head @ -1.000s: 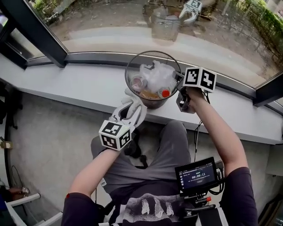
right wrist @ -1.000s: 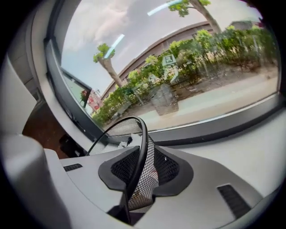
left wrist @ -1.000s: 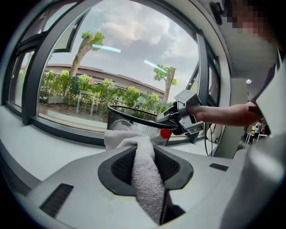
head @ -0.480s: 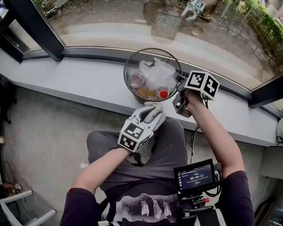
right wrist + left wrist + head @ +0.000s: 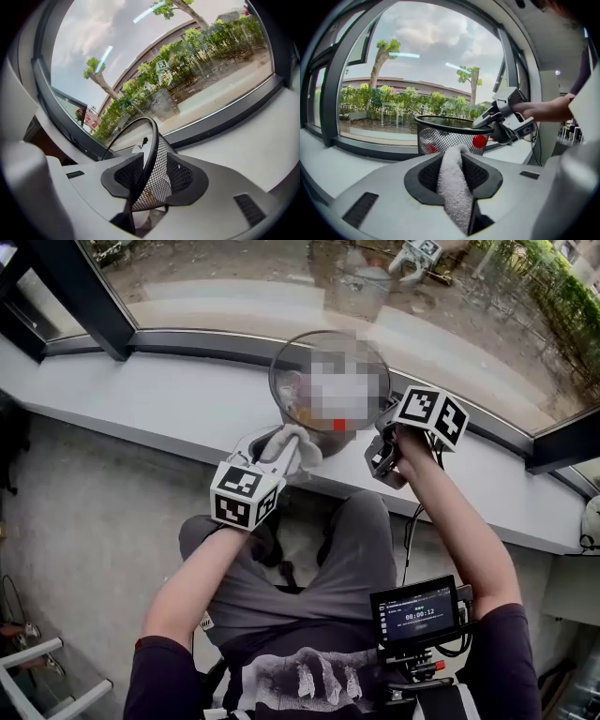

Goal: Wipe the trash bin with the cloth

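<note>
A black wire-mesh trash bin (image 5: 277, 401) with bottles and wrappers inside stands on the grey window sill. My left gripper (image 5: 281, 452) is shut on a white cloth (image 5: 298, 448), which lies against the bin's near-left wall. In the left gripper view the cloth (image 5: 452, 187) runs up between the jaws toward the bin (image 5: 440, 140). My right gripper (image 5: 382, 434) is at the bin's right rim, and its jaws have just been opening. The right gripper view shows the rim and mesh (image 5: 157, 183) standing loosely between the pads of that gripper (image 5: 154, 161).
The grey sill (image 5: 141, 418) runs along a large window with a black frame post (image 5: 75, 296) at the left. The person sits close to the sill, knees under its edge. A small monitor (image 5: 419, 613) hangs at the chest.
The left gripper with the cloth swung right below the bin, then back left and up against the bin's near-left wall. The right gripper stayed at the rim.
</note>
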`<state>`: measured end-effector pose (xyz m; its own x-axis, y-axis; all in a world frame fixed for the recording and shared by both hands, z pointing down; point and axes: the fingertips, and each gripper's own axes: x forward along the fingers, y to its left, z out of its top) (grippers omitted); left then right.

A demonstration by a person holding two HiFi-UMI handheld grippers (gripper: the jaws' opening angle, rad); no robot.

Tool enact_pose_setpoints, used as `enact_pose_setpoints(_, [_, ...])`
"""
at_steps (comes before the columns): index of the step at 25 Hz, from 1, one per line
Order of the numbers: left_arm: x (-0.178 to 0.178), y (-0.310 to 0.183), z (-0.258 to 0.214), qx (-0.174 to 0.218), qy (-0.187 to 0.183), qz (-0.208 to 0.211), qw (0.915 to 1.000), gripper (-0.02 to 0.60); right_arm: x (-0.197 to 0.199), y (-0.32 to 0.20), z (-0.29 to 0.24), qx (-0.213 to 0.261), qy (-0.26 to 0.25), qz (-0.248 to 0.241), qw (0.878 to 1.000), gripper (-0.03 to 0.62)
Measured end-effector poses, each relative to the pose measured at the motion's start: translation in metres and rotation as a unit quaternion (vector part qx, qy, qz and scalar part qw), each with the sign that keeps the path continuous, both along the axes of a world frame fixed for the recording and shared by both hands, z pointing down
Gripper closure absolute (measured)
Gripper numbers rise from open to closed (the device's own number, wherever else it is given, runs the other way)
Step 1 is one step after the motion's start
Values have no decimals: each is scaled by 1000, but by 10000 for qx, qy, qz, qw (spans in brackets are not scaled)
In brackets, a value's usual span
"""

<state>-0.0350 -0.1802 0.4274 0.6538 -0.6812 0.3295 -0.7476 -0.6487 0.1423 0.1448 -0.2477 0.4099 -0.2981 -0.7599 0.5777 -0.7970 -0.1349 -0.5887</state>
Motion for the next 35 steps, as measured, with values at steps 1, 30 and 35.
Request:
enact_pose_setpoints(1, [-8,-8,-1,3,19,-157,9999,495,-5,3,0,-40,16,-49,10000,457])
enact_pose_setpoints(30, [100,52,4,783,253,114,9965,495,-22,11,-5,326,-298,-618,9971,404])
enact_pose_setpoints(35, [75,40,-14,800,649,-496,9934,495,-25,12,-4,330,-324,-586,9972,404])
